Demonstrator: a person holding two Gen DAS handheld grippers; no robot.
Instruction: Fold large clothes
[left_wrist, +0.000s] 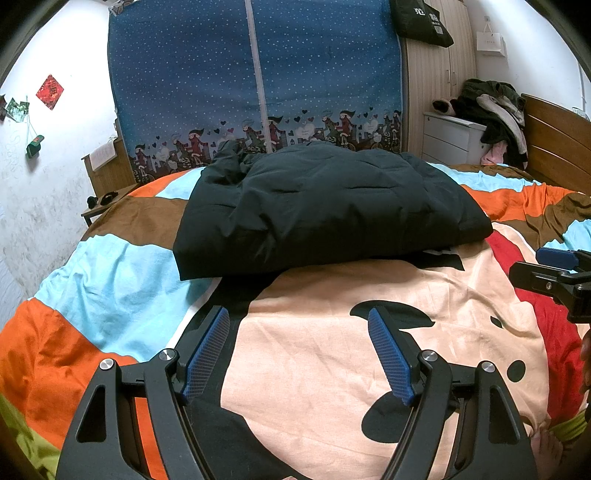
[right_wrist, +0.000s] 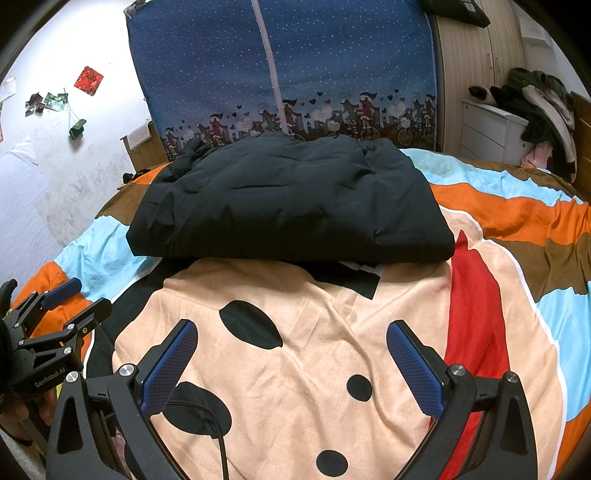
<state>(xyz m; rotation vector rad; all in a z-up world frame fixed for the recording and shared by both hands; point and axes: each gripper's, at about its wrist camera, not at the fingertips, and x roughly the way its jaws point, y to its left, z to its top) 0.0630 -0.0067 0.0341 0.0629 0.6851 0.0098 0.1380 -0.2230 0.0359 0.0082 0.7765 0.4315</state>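
**Both tongs spread over the bedspread, dark jacket folded beyond**

Nearest the lens in the left wrist view, the left tongs (left_wrist: 299, 354) stand with their blue-padded fingers (left_wrist: 207, 354) wide apart, holding nothing, hovering over the peach and black cartoon print of the bedspread (left_wrist: 325, 369). The right wrist view shows the same for the right tongs (right_wrist: 291, 365): blue pads (right_wrist: 413, 365) spread, nothing between them, a thin black cable (right_wrist: 218, 432) running down across the print near the left finger. Each tool also appears at the edge of the other's view, the right tongs at the right edge of the left camera, the left tongs at the lower left of the right camera, both with fingers parted.

Beyond both tongs, well clear of the fingertips, the black padded jacket (left_wrist: 328, 206) lies on the bed as a thick, roughly rectangular folded bundle, its near edge resting on the upper part of the cartoon print and its left side on the blue and brown stripes. Its far left corner looks rumpled and less neat.

Behind the bed stands a blue dotted fabric wardrobe (left_wrist: 255, 74) with a white zip down its middle. To the right, a pile of clothes (left_wrist: 495, 110) sits on a white drawer unit (left_wrist: 447, 136) beside the wooden headboard (left_wrist: 554, 144).
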